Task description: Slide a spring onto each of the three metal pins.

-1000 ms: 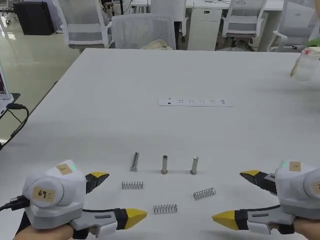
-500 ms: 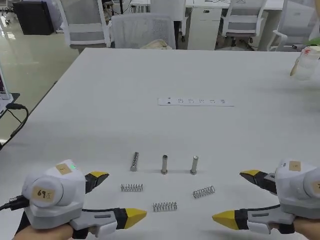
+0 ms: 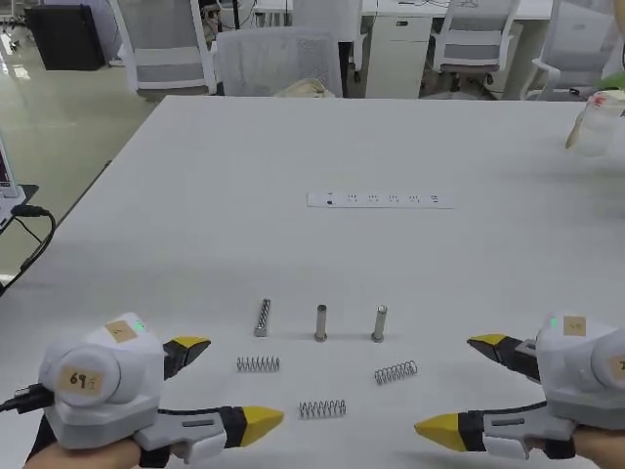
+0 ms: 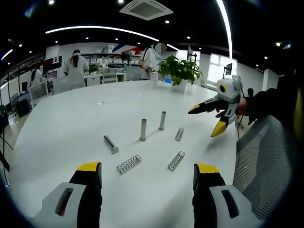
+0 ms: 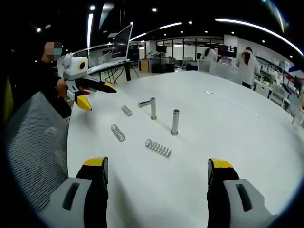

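Observation:
Three metal pins stand in a row on the white table: the left pin (image 3: pixel 263 318) lies on its side, while the middle pin (image 3: pixel 320 321) and the right pin (image 3: pixel 379 322) are upright. Three loose springs lie in front of them: a left spring (image 3: pixel 258 363), a front spring (image 3: pixel 322 408) and a right spring (image 3: pixel 395 372). My left gripper (image 3: pixel 227 383) hovers open at the near left, holding nothing. On the near right my right gripper (image 3: pixel 459 385) is open too. The left gripper view has the fallen pin (image 4: pixel 111 144) and two springs (image 4: pixel 128 164) (image 4: pixel 176 160) just ahead of the jaws.
A white power strip (image 3: pixel 381 199) lies flat mid-table beyond the pins. A clear plastic container (image 3: pixel 596 127) sits at the far right edge. Office chairs (image 3: pixel 278 61) stand behind the table's far side. A cable (image 3: pixel 34 230) hangs off the left.

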A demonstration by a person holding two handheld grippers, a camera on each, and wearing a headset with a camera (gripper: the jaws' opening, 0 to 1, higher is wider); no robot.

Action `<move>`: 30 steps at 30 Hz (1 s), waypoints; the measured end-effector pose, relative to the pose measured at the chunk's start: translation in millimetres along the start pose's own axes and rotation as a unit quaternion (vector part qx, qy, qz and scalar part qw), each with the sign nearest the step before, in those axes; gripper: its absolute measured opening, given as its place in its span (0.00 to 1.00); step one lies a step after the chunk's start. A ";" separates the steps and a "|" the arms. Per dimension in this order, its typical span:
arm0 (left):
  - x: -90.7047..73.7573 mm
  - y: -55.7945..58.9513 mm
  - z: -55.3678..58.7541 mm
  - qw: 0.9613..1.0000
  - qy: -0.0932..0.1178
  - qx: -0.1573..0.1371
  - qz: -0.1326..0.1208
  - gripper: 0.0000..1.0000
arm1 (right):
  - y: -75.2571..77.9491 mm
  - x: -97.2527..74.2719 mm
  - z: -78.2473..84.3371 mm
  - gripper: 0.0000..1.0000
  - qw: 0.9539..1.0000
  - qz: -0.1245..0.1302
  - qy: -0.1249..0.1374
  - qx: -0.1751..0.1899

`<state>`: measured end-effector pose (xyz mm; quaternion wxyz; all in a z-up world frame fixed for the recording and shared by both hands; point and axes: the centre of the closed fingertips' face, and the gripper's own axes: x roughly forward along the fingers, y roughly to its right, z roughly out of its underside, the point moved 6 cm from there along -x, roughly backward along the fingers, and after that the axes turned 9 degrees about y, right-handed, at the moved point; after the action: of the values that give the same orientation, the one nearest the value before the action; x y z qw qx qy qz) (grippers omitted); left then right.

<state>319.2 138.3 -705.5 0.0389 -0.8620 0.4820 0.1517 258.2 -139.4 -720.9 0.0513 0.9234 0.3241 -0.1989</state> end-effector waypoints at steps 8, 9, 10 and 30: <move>-1.0 -2.5 -1.1 1.000 0.000 0.001 -0.002 0.76 | 0.3 0.0 0.3 0.85 1.000 0.000 0.000 0.000; -1.3 -3.4 -1.8 1.000 0.001 0.001 -0.002 0.76 | 0.3 0.0 0.4 0.85 1.000 0.000 0.000 0.000; -1.4 -4.0 -2.1 1.000 0.001 0.002 -0.002 0.76 | 0.4 -0.1 0.5 0.85 1.000 0.001 0.000 0.001; 6.7 -26.6 -24.9 1.000 0.002 0.021 -0.001 0.75 | 3.0 -0.8 2.3 0.85 1.000 0.004 -0.004 0.001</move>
<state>350.5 141.6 -686.0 0.0560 -0.8617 0.4846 0.1399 258.7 -142.7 -722.8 0.0521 0.9240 0.3201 -0.2027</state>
